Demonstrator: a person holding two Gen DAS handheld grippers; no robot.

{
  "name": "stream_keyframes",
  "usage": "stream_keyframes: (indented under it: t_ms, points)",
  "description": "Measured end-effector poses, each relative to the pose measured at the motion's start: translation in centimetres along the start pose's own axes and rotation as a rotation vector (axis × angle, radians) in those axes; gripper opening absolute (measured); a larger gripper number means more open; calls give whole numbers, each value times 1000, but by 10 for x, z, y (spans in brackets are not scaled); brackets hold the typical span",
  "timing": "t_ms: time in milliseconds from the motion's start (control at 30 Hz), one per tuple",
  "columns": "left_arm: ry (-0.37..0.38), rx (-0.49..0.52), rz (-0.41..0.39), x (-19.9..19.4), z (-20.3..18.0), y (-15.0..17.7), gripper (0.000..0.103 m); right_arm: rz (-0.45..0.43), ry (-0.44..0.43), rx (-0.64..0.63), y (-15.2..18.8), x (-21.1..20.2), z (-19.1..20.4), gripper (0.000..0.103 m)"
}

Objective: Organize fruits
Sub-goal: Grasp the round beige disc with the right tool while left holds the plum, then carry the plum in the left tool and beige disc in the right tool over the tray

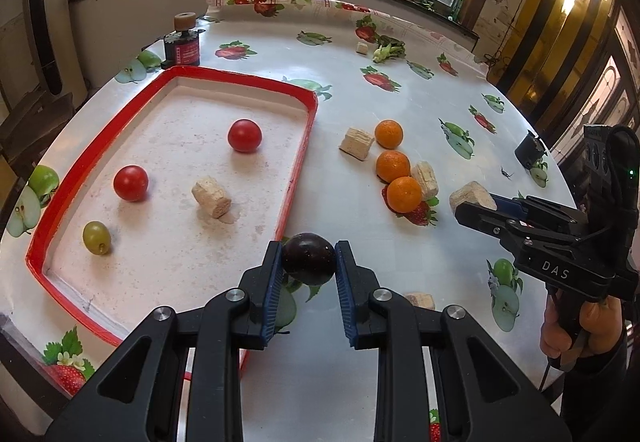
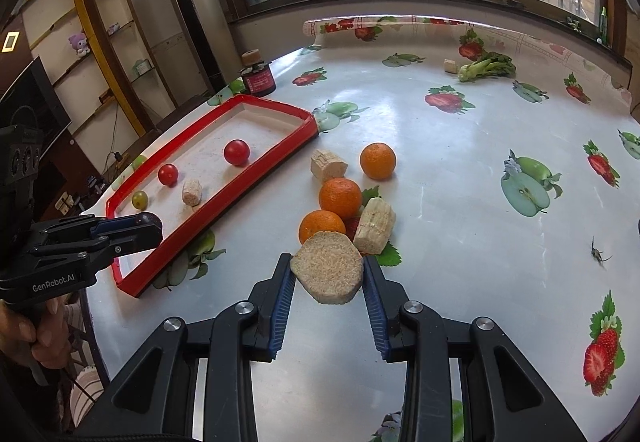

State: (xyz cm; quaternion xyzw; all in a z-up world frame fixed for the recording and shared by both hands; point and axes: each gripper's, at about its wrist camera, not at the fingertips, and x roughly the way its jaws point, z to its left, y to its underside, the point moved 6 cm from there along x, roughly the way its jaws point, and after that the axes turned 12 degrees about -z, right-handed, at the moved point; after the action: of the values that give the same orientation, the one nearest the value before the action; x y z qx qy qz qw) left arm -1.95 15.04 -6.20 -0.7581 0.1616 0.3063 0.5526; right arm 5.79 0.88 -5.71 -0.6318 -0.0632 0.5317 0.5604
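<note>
My left gripper (image 1: 308, 262) is shut on a dark purple plum (image 1: 308, 258), held above the table just right of the red-rimmed tray (image 1: 304, 146). Inside the tray lie two red tomatoes (image 1: 245, 135) (image 1: 131, 183), a green grape (image 1: 96, 237) and a beige wood-like chunk (image 1: 211, 196). My right gripper (image 2: 329, 274) is shut on a beige chunk (image 2: 328, 272), lifted in front of three oranges (image 2: 340, 197) (image 2: 377, 160) (image 2: 321, 226). In the left wrist view the right gripper (image 1: 476, 208) shows at the right with its chunk (image 1: 472, 198).
More beige chunks lie among the oranges (image 2: 375, 220) (image 2: 328, 164), one at the far side (image 2: 450, 65) beside a green vegetable (image 2: 486, 67). A dark jar (image 2: 259, 78) stands behind the tray. A small insect (image 2: 598, 252) sits on the fruit-print tablecloth (image 2: 460, 202).
</note>
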Motion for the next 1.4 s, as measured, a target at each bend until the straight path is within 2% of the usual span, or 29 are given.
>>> stream_keyframes:
  t_ms: [733,1400]
  points:
    - [-34,-41,-18,-8,35,-3,23,17,-63,-44,-9,24,39,35]
    - [-81,-110,7,-2,83,5,23,42,-153,-94,-36,73,88,35]
